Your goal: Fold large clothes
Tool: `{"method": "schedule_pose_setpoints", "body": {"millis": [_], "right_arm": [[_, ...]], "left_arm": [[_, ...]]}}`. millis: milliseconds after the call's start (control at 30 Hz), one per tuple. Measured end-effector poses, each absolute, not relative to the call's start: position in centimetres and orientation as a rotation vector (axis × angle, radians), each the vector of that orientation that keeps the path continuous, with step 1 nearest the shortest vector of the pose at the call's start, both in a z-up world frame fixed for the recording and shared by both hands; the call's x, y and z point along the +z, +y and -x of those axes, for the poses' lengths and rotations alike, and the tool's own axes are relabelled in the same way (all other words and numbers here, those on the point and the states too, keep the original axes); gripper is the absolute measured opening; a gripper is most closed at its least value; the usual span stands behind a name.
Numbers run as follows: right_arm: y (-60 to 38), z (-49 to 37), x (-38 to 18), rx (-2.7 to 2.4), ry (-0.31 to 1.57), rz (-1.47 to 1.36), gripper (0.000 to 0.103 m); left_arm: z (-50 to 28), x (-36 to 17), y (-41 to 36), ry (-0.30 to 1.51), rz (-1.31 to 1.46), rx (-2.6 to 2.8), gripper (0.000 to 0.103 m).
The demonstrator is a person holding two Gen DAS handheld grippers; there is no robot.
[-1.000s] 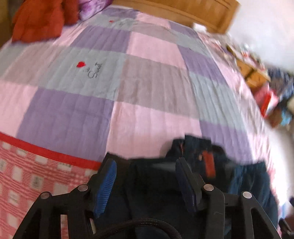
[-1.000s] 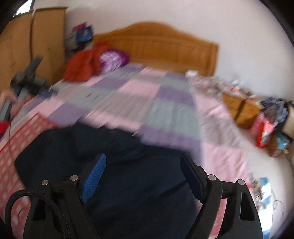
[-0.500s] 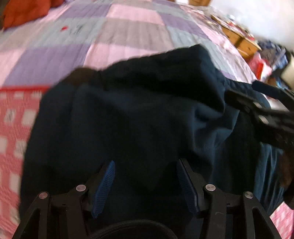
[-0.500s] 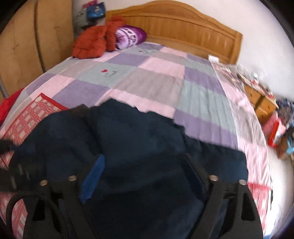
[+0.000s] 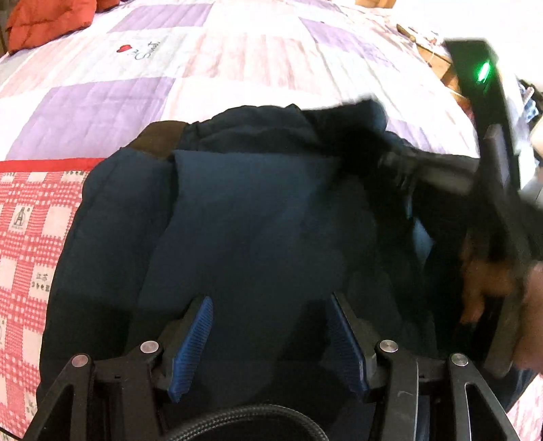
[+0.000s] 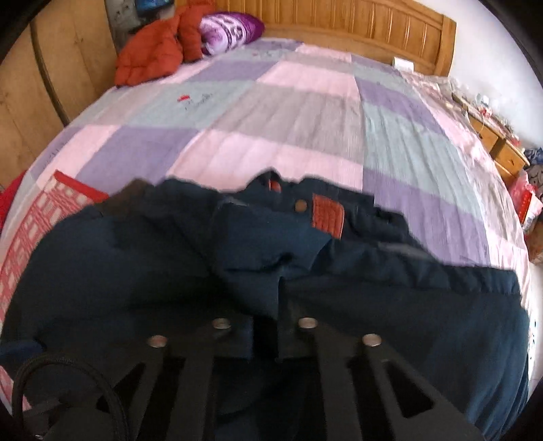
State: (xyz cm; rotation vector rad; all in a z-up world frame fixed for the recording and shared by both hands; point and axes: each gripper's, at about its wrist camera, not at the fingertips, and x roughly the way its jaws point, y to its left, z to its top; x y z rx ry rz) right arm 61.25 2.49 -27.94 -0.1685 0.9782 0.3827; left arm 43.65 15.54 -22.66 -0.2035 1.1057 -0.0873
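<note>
A large dark blue garment (image 6: 390,288) lies bunched on the patchwork quilt (image 6: 288,112). It has an orange-brown patch (image 6: 327,217) beside a snap button near its far edge. My right gripper (image 6: 268,315) is shut on a raised fold of this garment, and the cloth hides its fingertips. In the left wrist view the right gripper (image 5: 400,163) reaches in from the right with a hand (image 5: 488,281) on its handle. My left gripper (image 5: 269,325) stands open just over the garment (image 5: 254,210), both blue pads bare, the cloth lying below them.
A red-checked cloth (image 5: 23,254) lies under the garment's left side. A red jacket (image 6: 152,54) and a purple pillow (image 6: 230,29) sit by the wooden headboard (image 6: 356,27). A wardrobe (image 6: 51,84) stands on the left, a cluttered nightstand (image 6: 502,152) on the right.
Both grippers came down toward the bed and the garment now spreads over the quilt. The right gripper's jaws went from wide apart to shut on a fold. The left jaws kept their width.
</note>
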Motion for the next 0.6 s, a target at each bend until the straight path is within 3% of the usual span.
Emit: {"method": "schedule_pose_setpoints", "body": {"millis": [267, 400, 500, 567, 600], "right_arm": [[2.1, -67.9, -20.6, 0.275, 0.809, 0.169, 0.004], [1.4, -71.5, -23.5, 0.259, 0.959, 0.159, 0.006], [0.7, -71.8, -30.3, 0.312, 1.258, 0.108, 0.024], [-0.2, -69.9, -29.7, 0.336, 1.208, 0.078, 0.031], [-0.9, -68.9, -28.9, 0.345, 1.172, 0.065, 0.042]], "left_arm": [[-45.9, -20.2, 15.3, 1.039, 0.212, -0.103, 0.059], [-47.2, -20.4, 14.7, 1.030, 0.208, -0.084, 0.061], [-48.1, -22.3, 14.2, 1.071, 0.224, -0.077, 0.061], [-48.1, -23.5, 13.5, 1.075, 0.194, -0.068, 0.061], [-47.9, -23.8, 13.3, 1.063, 0.177, -0.066, 0.063]]}}
